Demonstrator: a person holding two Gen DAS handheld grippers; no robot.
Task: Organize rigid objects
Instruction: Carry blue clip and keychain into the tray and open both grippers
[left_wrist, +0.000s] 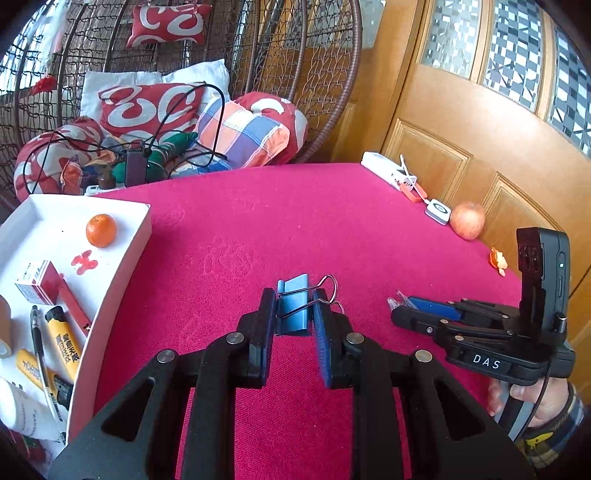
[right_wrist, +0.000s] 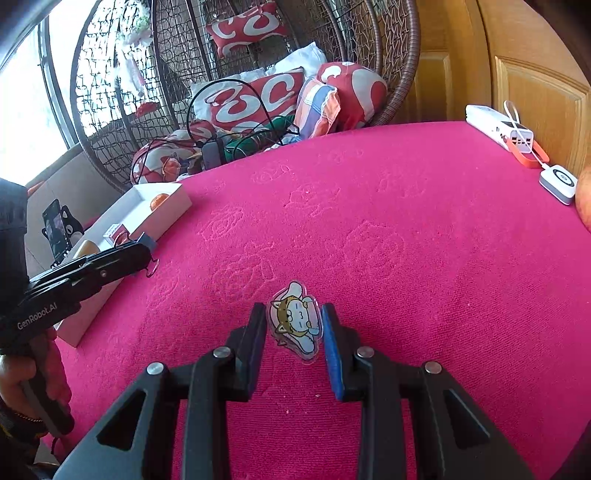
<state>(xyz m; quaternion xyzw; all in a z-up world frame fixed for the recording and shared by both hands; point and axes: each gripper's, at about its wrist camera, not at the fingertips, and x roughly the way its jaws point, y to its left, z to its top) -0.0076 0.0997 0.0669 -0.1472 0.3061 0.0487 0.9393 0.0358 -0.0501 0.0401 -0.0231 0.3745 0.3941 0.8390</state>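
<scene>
Table in magenta cloth (left_wrist: 332, 229) carries one white tray (left_wrist: 142, 236). Left gripper (left_wrist: 294, 314) clamps one blue metal binder clip (left_wrist: 293, 308); right gripper (right_wrist: 294, 325) brackets one clear cartoon-cat charm (right_wrist: 295, 321), whether it grips is unclear.

Looks like a home, prob. a sunroom/living area. Upper left of both views: wicker hanging egg chair (left_wrist: 207, 74) w/ red-and-white cushions (left_wrist: 147, 107) piled in. Right side: panelled wooden door (left_wrist: 461, 122) w/ patterned glass. Foreground: table under a magenta rose-embossed cloth (right_wrist: 369, 240), w/ an apple (left_wrist: 467, 220) and power bank (right_wrist: 498, 127) at the right edge.
</scene>
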